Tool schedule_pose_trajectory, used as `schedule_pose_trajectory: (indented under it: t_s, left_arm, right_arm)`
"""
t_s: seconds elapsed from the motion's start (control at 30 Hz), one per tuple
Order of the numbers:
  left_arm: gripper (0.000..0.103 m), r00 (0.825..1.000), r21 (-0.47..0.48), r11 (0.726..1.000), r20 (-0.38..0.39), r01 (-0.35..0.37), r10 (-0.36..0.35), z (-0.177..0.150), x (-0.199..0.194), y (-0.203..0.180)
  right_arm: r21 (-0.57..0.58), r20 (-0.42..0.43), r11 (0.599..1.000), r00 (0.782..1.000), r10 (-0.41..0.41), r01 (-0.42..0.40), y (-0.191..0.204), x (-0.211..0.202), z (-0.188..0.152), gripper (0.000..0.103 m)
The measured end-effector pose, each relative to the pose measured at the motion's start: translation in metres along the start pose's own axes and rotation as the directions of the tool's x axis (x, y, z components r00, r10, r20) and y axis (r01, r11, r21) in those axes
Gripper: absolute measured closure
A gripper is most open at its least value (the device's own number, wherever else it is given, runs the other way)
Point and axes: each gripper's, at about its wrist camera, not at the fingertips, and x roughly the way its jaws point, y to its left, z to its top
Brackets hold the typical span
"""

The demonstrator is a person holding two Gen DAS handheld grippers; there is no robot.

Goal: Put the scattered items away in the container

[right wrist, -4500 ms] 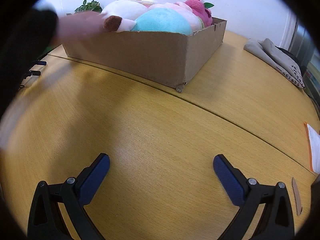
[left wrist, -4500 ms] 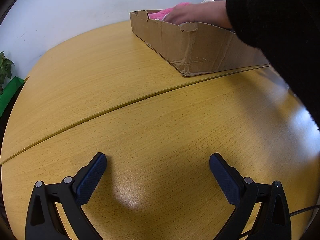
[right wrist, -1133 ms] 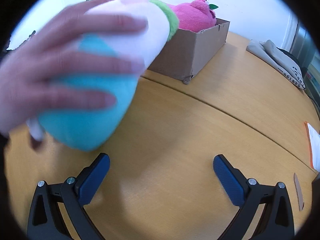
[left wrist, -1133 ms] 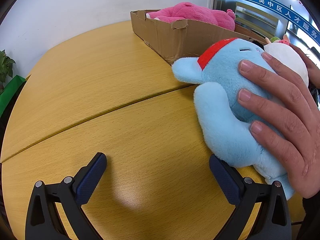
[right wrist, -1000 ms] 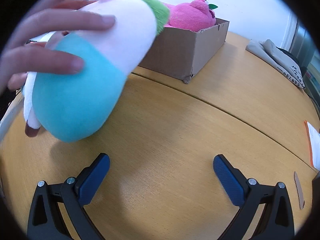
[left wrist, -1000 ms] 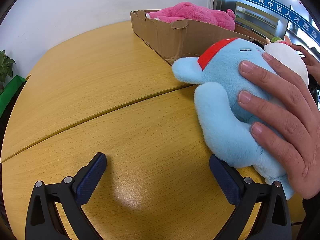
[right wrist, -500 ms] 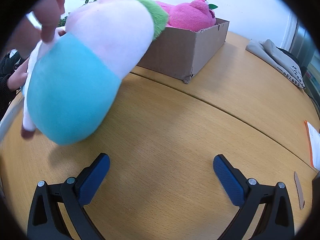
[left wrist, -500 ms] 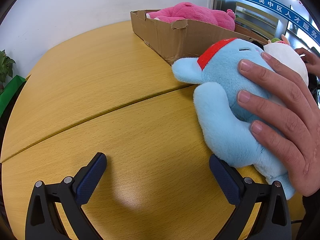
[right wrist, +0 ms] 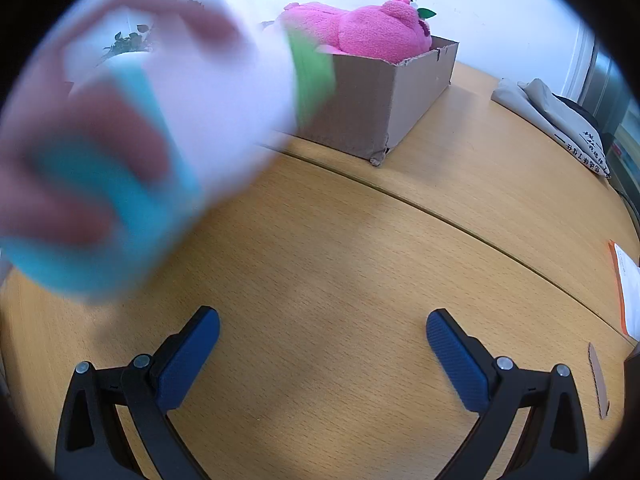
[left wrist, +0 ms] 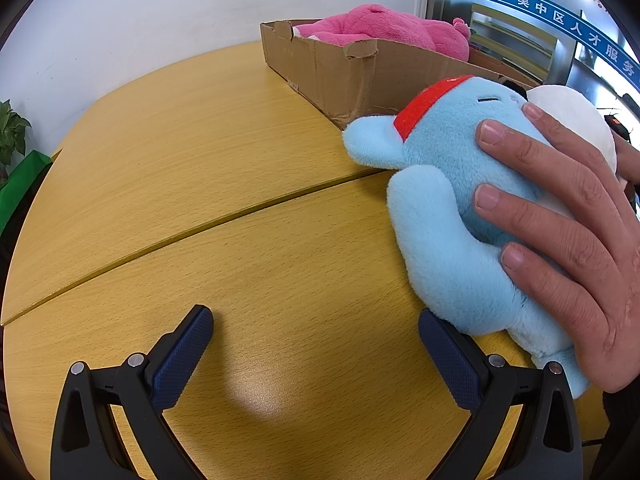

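A cardboard box point(left wrist: 360, 76) stands at the far side of the wooden table and holds a pink plush point(left wrist: 380, 32); box point(right wrist: 384, 96) and pink plush point(right wrist: 372, 32) also show in the right wrist view. A bare hand point(left wrist: 560, 220) presses a light blue plush with a red band point(left wrist: 448, 208) onto the table, right beside my left gripper's right finger. My left gripper point(left wrist: 316, 344) is open and empty. A blurred hand point(right wrist: 68, 176) holds a white, teal and green plush point(right wrist: 192, 120) above the table, left of my open, empty right gripper point(right wrist: 323, 340).
A grey folded cloth point(right wrist: 552, 120) lies at the far right of the table. Papers with an orange edge point(right wrist: 626, 292) and a small cardboard scrap point(right wrist: 598, 384) lie at the right edge. A green plant point(left wrist: 12, 136) stands beyond the left edge.
The hand-held white and teal plush moved fast, now blurred, in the right wrist view. The blue plush and hand in the left wrist view barely shifted. Both grippers stayed still and open.
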Motion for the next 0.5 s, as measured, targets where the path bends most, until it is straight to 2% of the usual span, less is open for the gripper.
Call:
schedule_pose_trajectory:
  t_s: [0.5]
  left_arm:
    - [0.000,1.000,-0.001,1.000,0.001,-0.001,0.001,0.0043,0.0046,0.0002]
  right_arm:
    - [-0.001,0.000,1.000,1.000,0.001,-0.001,-0.0021,0.0023,0.0002,0.000]
